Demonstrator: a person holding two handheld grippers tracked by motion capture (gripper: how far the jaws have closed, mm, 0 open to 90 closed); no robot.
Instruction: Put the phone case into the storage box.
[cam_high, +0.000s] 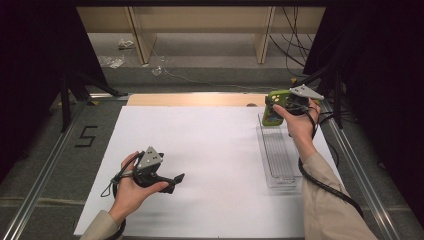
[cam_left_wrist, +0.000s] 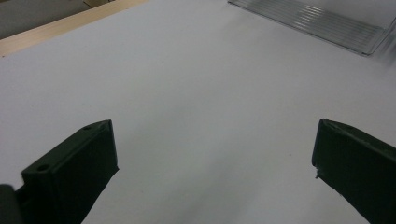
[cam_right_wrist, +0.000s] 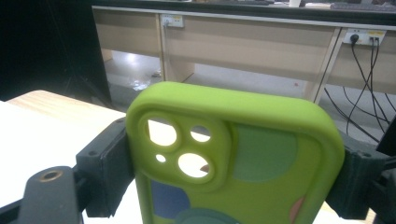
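The right hand-held gripper (cam_high: 278, 106) squeezes a green phone case (cam_high: 273, 107) by its two long sides, just above the far end of the clear tray (cam_high: 278, 150). The left hand-held gripper (cam_left_wrist: 215, 158) is wide open and holds nothing, over the white desk (cam_left_wrist: 196, 93), well apart from the tray. Up close, the case (cam_right_wrist: 243, 158) looks soft, rubbery, light and bendy, so gripping the sides works best.

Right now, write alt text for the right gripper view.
A lime-green phone case with camera cutouts is clamped between the right gripper's two black fingers. Behind it are a wooden table edge, pale cabinets and hanging cables.
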